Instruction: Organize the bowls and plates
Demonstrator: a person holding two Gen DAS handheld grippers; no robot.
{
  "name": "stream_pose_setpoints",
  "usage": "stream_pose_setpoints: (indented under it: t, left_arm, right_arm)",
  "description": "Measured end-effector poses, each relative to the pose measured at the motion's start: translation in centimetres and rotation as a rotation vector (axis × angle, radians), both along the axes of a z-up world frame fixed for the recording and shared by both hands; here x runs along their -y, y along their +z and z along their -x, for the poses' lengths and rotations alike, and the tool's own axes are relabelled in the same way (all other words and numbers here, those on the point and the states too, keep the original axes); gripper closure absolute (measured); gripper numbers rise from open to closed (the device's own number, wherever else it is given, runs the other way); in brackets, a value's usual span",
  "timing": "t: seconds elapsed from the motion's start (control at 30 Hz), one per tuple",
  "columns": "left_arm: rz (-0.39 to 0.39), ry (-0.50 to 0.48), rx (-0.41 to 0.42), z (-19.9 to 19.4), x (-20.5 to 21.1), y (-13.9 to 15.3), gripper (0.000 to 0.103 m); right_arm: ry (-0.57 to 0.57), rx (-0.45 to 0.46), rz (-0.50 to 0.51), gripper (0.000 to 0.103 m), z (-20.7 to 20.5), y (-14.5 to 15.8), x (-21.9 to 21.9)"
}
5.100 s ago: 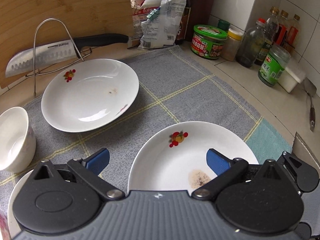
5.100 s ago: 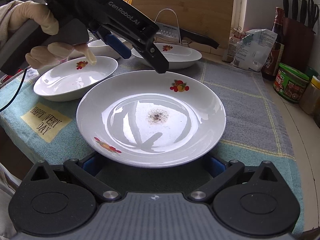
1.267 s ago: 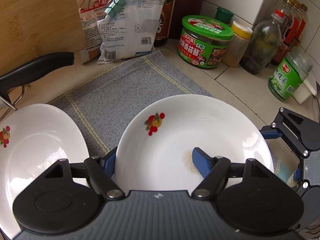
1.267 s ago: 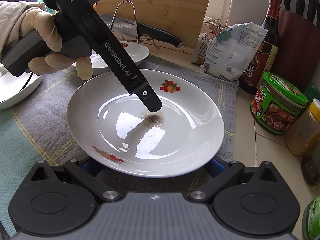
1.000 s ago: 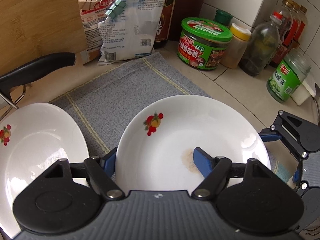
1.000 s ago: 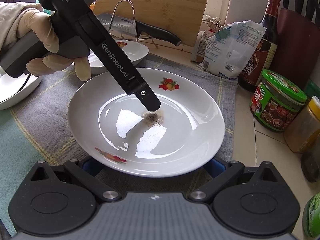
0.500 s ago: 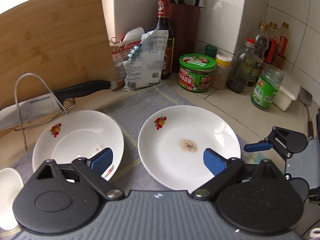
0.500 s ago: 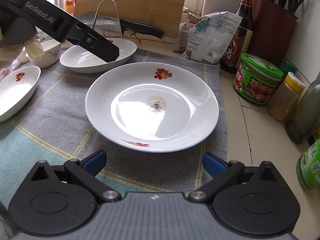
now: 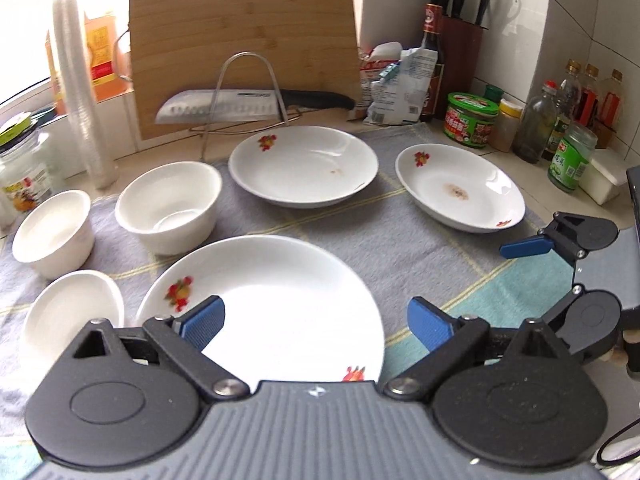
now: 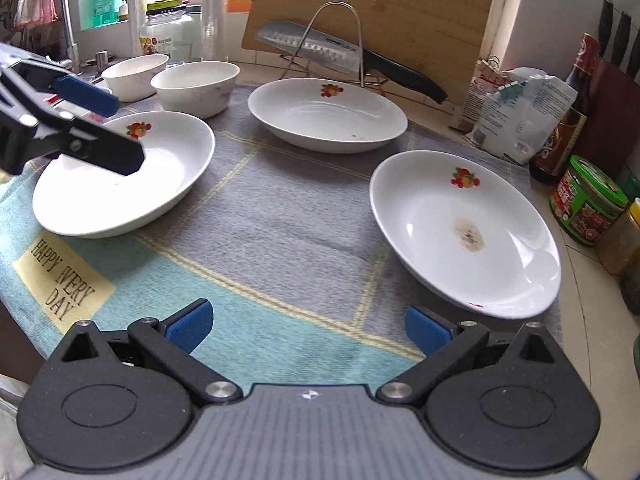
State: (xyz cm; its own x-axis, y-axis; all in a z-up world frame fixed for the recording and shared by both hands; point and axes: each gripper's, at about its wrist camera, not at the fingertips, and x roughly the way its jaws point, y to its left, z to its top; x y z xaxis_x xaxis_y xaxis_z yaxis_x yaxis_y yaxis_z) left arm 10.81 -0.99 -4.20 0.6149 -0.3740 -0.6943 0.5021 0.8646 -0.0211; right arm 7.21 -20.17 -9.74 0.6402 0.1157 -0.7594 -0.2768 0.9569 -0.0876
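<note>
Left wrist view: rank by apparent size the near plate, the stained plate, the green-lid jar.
1. Near plate, largest, though it is closest to the camera, so that is inflated.
2. Stained plate, likely the same pattern.
3. Green-lid jar, clearly smallest.

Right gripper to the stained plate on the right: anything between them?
Nothing visible. The right gripper is open over bare towel, and the stained plate sits just ahead to its right with only cloth between. The other plates and the left gripper are off to the left.
</note>
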Motion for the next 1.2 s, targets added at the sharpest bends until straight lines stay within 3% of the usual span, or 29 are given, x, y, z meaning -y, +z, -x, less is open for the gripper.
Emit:
stream_pose_setpoints:
  t: [0.2,0.5,0.77,1.0,1.2]
  left_arm:
    - [-0.008,0.082,0.023,2.1,-4.9,-0.9,0.005]
    - [-0.028,0.049,-0.048,3.1,-7.8,-4.0,0.004]
    - [-0.024,0.037,-0.108,2.3,-8.0,-6.6,0.004]
    - [-0.081,0.03,-0.065,1.8,-6.5,-7.0,0.001]
    - [-0.073,0.047,-0.057,1.3,-6.1,-7.1,0.0]
  right_arm:
    - [0.007,0.014,0.022,0.0,-0.7,1.1,-3.3]
    - [0.012,0.026,0.013,0.0,-3.0,2.2,-6.2]
    - [0.072,-0.061,-0.008,0.0,-5.8,0.9,-9.1]
    - [0.107,-0.154,-0.028,0.0,-7.9,-1.0,-9.8]
    - [0.175,-0.19,-0.094,0.0,-9.2,-1.5,-9.0]
